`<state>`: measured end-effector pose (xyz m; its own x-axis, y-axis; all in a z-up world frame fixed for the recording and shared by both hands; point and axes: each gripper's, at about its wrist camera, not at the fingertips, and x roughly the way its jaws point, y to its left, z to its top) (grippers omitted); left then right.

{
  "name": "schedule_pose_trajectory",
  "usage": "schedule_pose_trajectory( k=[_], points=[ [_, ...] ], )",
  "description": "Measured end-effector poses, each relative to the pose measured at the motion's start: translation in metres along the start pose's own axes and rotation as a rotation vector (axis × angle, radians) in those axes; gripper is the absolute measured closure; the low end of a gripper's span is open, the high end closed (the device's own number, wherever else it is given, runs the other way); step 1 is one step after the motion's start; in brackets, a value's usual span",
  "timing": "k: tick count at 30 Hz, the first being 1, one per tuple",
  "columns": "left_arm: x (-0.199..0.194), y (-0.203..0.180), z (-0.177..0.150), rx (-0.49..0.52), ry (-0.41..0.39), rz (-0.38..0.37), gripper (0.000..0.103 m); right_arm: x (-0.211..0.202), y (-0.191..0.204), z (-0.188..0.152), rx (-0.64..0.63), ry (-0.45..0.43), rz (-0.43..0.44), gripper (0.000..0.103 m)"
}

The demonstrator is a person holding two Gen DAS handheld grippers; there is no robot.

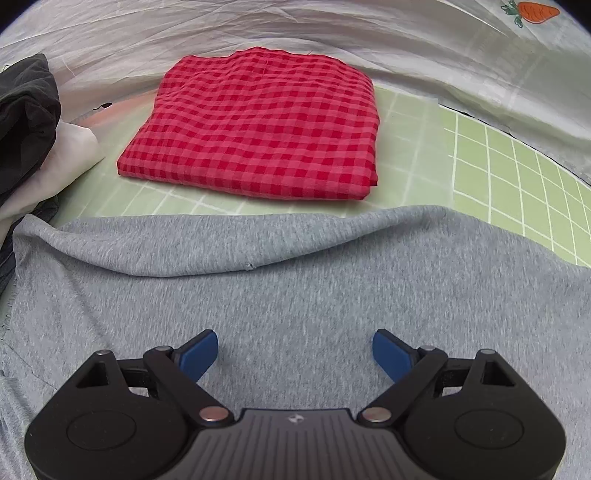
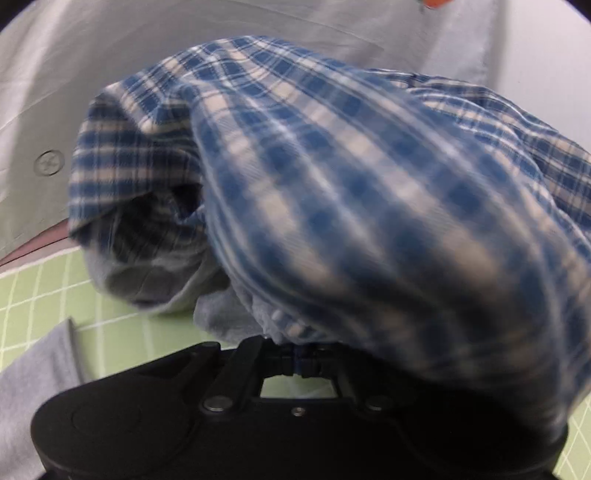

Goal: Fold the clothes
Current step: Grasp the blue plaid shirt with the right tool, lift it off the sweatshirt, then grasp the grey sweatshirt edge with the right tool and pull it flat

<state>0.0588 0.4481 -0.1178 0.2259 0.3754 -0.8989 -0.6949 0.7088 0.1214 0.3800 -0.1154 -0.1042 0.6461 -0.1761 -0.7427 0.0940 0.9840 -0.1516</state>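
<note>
Left wrist view. Left tongs (image 1: 294,350) at 6 o'clock, blue-padded fingers (image 1: 199,352) spread wide apart, nothing between them. They hang over a grey knit garment (image 1: 295,295) spread across the whole near half of the view; whether the pads touch the cloth, cannot tell. One long rolled ridge of the grey cloth runs from 9 o'clock across to 3 o'clock along its far edge.

Past that ridge, a strip of green grid mat (image 1: 517,177) on the desk, most exposed toward 3 o'clock. At 12 o'clock on the mat, a red checked garment (image 1: 258,125), folded into a flat, roughly square packet, apart from the grey one. At 9 to 10 o'clock, a heap of dark cloth (image 1: 26,110) lying on pale cloth (image 1: 70,155), just beside the red packet's left edge. Farthest back, a white crumpled sheet (image 1: 332,33), a carrot print (image 1: 535,11) on it at 1 o'clock.

Right wrist view. Right tongs (image 2: 299,363) at 6 o'clock, drawn together on a blue-and-white plaid shirt (image 2: 351,192). The shirt is bunched, blurred, and fills the view from centre to 3 o'clock, draping over the tong body's right side. Green mat shows beneath at 8 o'clock, with a grey cloth corner at 7 o'clock. White sheet behind.
</note>
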Motion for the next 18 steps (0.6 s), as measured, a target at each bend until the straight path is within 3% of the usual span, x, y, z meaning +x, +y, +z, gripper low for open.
schedule_pose_trajectory(
  k=[2, 4, 5, 6, 10, 14, 16, 17, 18],
  points=[
    [0.0, -0.001, 0.0, -0.002, 0.001, 0.004, 0.012, 0.01, -0.011, 0.006, 0.02, 0.011, -0.031, 0.102],
    [0.0, -0.002, 0.001, -0.005, 0.001, 0.008, 0.012, -0.001, -0.013, -0.003, 0.011, 0.009, 0.004, 0.088],
    [0.0, -0.003, 0.001, -0.005, 0.001, 0.009, 0.012, -0.011, -0.012, -0.01, 0.02, -0.002, 0.032, 0.06],
    [0.0, -0.003, 0.001, -0.004, 0.002, 0.009, 0.012, -0.021, -0.008, -0.017, 0.027, -0.019, 0.07, 0.045],
    [-0.001, -0.007, 0.002, 0.012, 0.001, 0.015, 0.012, -0.052, 0.017, -0.038, 0.024, -0.034, 0.253, 0.048],
    [-0.002, -0.01, 0.001, 0.023, 0.005, 0.014, 0.012, -0.053, 0.047, -0.041, -0.002, -0.02, 0.361, 0.05],
    [-0.003, -0.011, 0.0, 0.026, 0.004, 0.013, 0.012, -0.044, 0.058, -0.038, -0.029, 0.015, 0.374, 0.069],
    [-0.004, -0.011, 0.0, 0.027, 0.002, 0.012, 0.012, -0.04, 0.06, -0.037, -0.043, 0.026, 0.399, 0.091],
    [-0.005, -0.012, -0.001, 0.027, 0.001, 0.011, 0.012, -0.038, 0.062, -0.037, -0.056, 0.036, 0.429, 0.101]
  ],
)
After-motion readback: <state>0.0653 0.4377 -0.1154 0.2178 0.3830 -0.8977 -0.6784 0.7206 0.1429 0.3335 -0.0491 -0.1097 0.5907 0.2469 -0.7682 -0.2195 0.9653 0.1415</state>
